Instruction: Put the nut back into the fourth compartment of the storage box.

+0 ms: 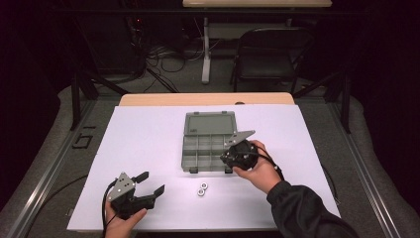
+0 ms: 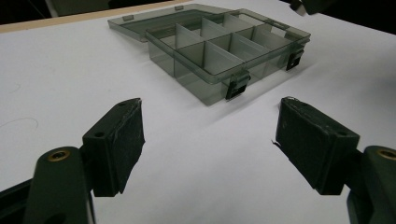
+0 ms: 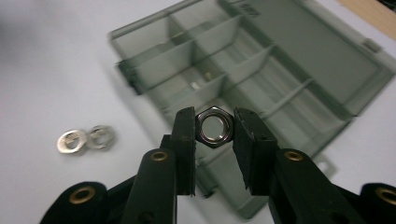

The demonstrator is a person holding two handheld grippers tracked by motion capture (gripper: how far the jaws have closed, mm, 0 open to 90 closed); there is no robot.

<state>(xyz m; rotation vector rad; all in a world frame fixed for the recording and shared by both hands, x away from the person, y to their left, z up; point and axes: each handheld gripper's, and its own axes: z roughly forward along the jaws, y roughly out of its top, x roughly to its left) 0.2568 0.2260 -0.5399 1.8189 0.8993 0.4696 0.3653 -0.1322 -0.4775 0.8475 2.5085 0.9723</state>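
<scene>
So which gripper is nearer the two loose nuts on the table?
Left. The left gripper sits open just left of the two nuts; the right gripper is up over the organizer box, gripping a hex nut.

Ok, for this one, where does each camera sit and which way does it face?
High view: above the person's side, looking forward and down on the table; both hands show, the left gripper and right gripper.
Left gripper view: rides low on the left gripper, facing the open box; its wide-apart jaws show.
Right gripper view: rides on the right gripper, looking down at the box; its jaws pinch a nut.
Shared: the box in all three; the two washers in the high and right gripper views.
</scene>
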